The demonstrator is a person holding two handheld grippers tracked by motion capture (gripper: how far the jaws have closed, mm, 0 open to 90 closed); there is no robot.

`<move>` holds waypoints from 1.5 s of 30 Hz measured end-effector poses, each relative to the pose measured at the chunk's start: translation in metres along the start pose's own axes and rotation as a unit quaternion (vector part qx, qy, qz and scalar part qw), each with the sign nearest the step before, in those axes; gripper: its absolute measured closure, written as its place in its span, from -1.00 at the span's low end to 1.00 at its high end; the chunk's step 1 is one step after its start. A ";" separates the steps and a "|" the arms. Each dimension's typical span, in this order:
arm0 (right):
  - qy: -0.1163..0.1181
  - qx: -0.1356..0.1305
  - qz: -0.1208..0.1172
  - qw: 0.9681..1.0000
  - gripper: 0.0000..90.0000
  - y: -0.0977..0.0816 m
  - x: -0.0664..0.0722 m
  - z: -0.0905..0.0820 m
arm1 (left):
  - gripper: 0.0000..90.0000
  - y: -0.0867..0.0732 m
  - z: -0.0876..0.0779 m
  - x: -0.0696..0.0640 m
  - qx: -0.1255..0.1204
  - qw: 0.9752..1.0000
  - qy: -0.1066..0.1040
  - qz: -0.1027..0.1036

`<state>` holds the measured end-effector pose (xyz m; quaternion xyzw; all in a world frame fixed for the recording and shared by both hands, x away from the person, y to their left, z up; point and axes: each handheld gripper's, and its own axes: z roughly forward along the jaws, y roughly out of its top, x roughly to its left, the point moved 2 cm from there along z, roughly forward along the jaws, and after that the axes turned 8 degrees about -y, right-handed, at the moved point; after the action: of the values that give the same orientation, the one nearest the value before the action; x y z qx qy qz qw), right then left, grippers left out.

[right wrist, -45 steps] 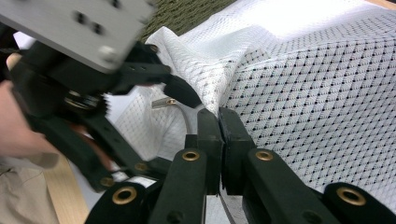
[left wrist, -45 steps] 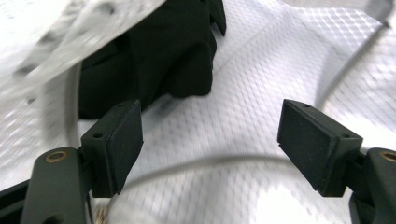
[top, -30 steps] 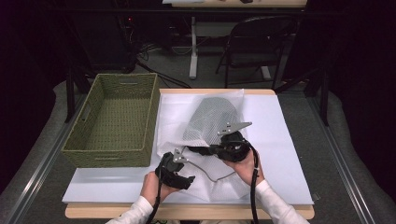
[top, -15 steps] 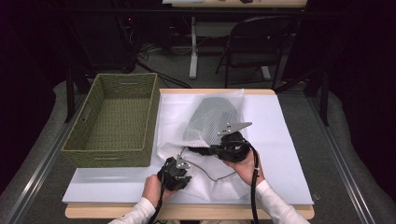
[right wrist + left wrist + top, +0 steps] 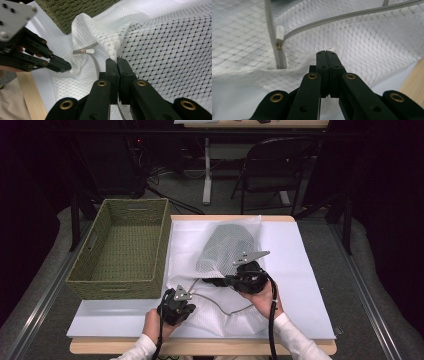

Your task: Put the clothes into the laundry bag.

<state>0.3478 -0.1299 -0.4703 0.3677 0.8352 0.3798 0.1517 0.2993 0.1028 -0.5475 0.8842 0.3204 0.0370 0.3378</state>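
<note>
A white mesh laundry bag (image 5: 227,250) lies on the pale sheet covering the desk (image 5: 310,270), just right of a green woven basket (image 5: 122,250) whose inside shows nothing but its own weave. The bag bulges with a dark load seen through the netting; what that load is cannot be told. Its grey zipper (image 5: 277,45) stands partly undone, the white pull tab (image 5: 279,32) sitting where the 2 tracks split, and the flat lower flap spreads toward the desk's near edge. The left claw (image 5: 176,306) rests on that flap near the front edge; its jaws have just been closing and now stand pressed together on a small fold of the mesh at their tips, as the left gripper view shows (image 5: 327,53). The right claw (image 5: 235,279) sits at the bag's opening, against the bulging part, its jaws pinching the mesh edge beside the zipper (image 5: 117,61). The 2 claws are near each other, the zipper curving between them.
</note>
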 end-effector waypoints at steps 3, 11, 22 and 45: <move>-0.001 0.001 0.000 1.000 0.97 0.000 0.000 -0.001 | 0.99 -0.008 -0.015 0.000 -0.014 1.000 0.009 0.001; 0.002 0.009 -0.009 1.000 0.97 0.000 0.004 0.000 | 0.99 -0.031 -0.043 0.007 -0.047 0.998 0.018 -0.035; 0.004 0.025 -0.015 1.000 0.97 -0.004 0.007 0.003 | 0.70 -0.061 -0.054 0.015 0.006 0.995 0.003 -0.103; 0.004 0.035 -0.018 0.999 0.97 -0.007 0.007 0.006 | 0.86 -0.038 -0.024 0.010 0.060 0.996 0.059 -0.023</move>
<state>0.3424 -0.1250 -0.4794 0.3560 0.8552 0.3487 0.1426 0.2799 0.1437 -0.5539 0.8916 0.3616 0.0619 0.2656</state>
